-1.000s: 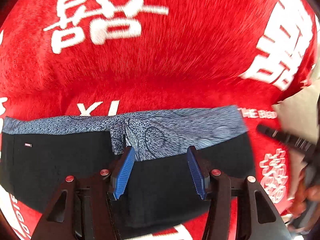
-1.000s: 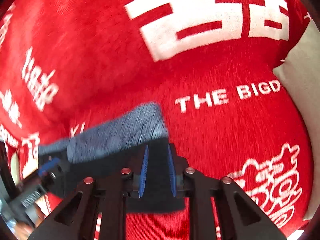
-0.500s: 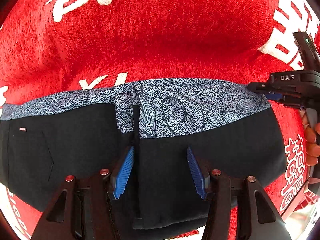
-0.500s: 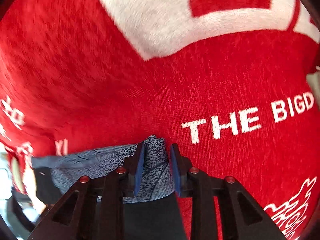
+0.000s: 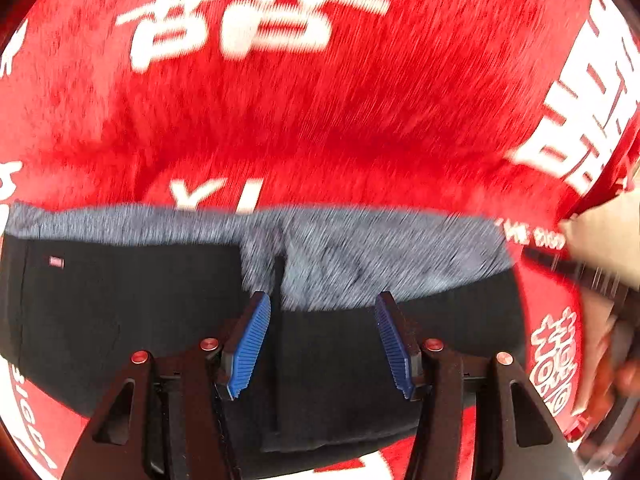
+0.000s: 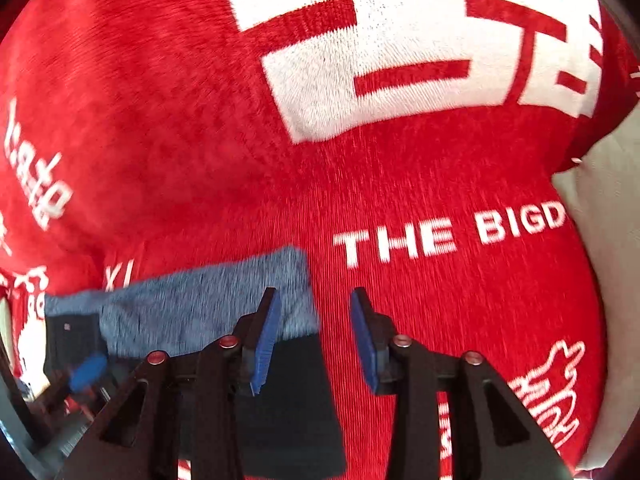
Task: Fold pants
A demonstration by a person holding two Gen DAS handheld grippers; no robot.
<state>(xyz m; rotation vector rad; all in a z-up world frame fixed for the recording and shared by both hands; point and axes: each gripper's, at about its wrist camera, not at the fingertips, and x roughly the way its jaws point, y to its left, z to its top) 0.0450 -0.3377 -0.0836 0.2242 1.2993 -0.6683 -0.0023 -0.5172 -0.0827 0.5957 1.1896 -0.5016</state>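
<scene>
Right gripper (image 6: 314,336), shut on pants (image 5: 120,312) corner half second ago, now gapes empty; left gripper (image 5: 322,340) wide, empty. Fold laid, lower frame.

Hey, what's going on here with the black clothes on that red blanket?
A person is folding black pants with a patterned grey waistband on a red blanket, holding a tool in each hand. Both the left tool and the right tool are open and grip nothing. The pants lie flat on the blanket. The right tool hangs over the waistband's right corner, the left one over the middle.
</scene>
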